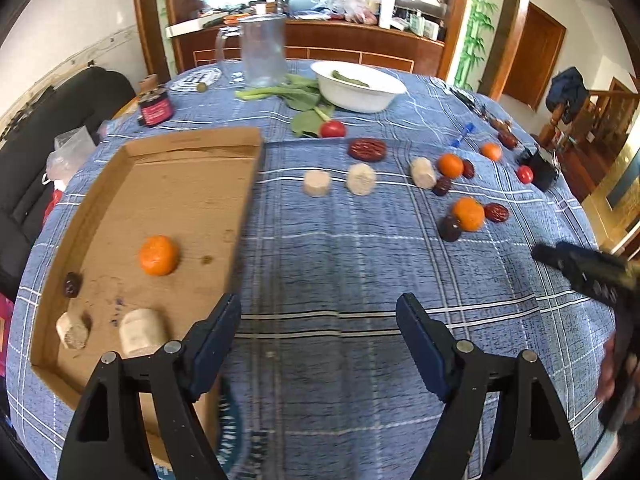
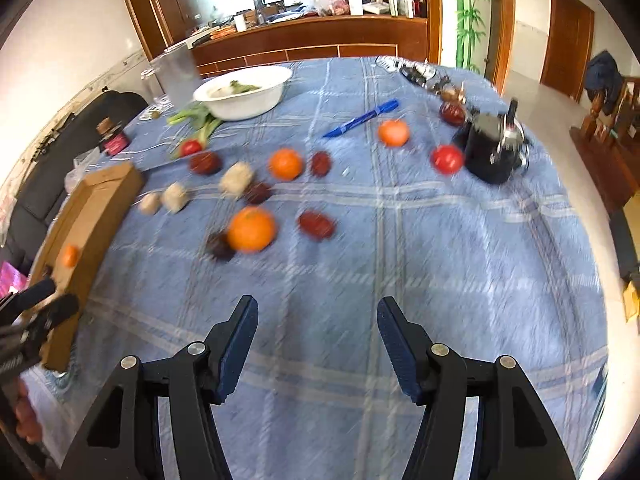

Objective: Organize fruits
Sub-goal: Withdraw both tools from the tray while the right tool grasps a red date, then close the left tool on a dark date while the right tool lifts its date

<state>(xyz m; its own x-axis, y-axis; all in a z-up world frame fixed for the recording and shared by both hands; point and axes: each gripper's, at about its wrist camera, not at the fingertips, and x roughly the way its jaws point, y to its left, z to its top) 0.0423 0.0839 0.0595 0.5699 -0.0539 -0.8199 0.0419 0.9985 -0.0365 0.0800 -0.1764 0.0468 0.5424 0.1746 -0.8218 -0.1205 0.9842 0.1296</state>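
Oranges [image 2: 252,229] lie loose mid-table, one [image 1: 158,255] already in the cardboard tray [image 1: 248,184] by the left edge. Your left gripper [image 1: 318,344] and right gripper [image 2: 318,348] gape empty. Firm, round, likely to roll: pinch across the widest part.

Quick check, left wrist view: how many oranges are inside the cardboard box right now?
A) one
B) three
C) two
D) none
A: a single orange sits in the cardboard box, alongside pale cylinder pieces and a dark dried fruit; the other oranges lie out on the blue tablecloth.
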